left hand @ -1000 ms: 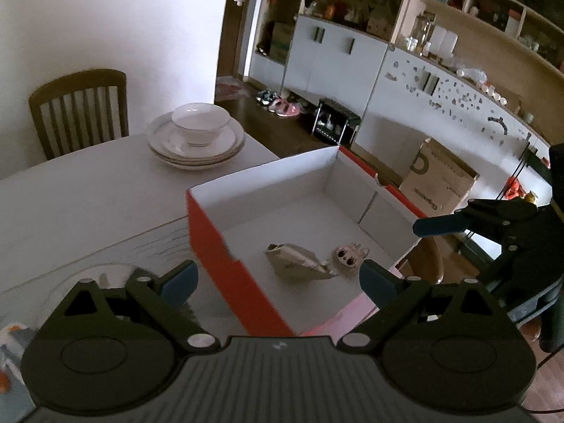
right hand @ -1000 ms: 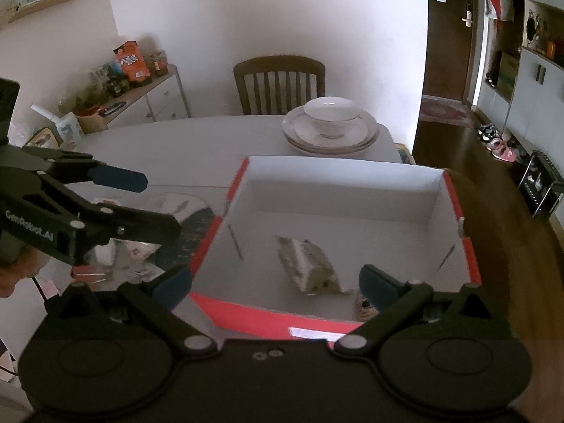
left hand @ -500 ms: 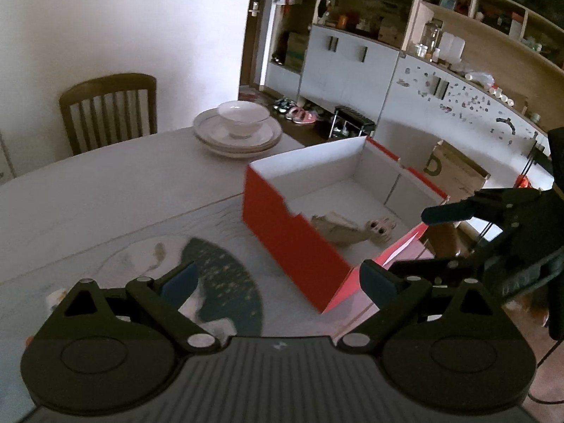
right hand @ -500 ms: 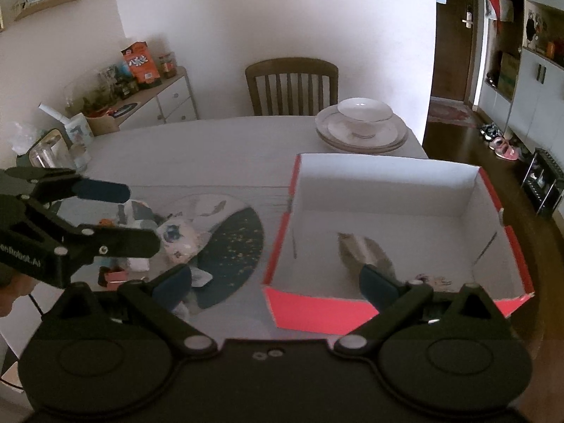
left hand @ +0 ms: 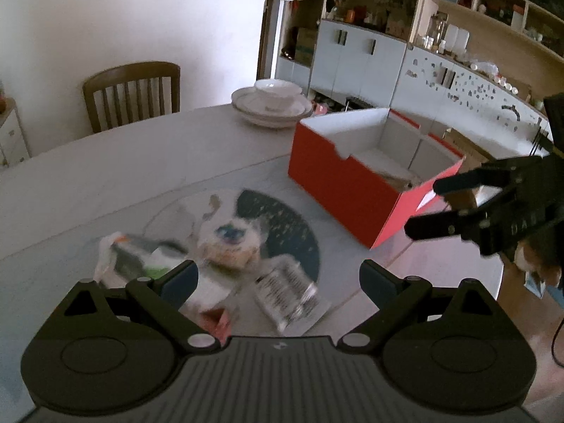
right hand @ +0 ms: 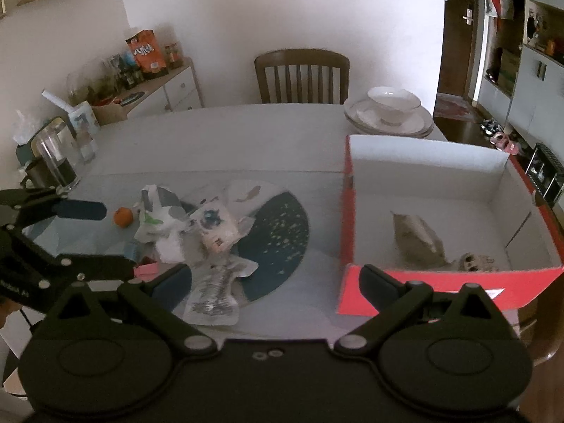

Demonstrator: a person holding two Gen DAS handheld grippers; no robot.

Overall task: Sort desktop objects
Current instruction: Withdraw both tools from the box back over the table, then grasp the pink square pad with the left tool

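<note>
The left claw (left hand: 276, 280) hangs with its jaws spread wide and empty above a blurred heap of crumpled white wrappers (left hand: 225, 246). The right claw (right hand: 275, 282) is likewise released, gripping nothing. Below them, the wrappers lie on a round dark-and-white mat (right hand: 282, 232) on the pale counter (right hand: 218, 141), with a small orange ball (right hand: 123, 217) just beside the heap. To the right stands an open red cardboard box with a white interior (right hand: 426, 157); inside rest a crumpled grey packet (right hand: 417, 238) and a small pale figure (right hand: 474, 262).
</note>
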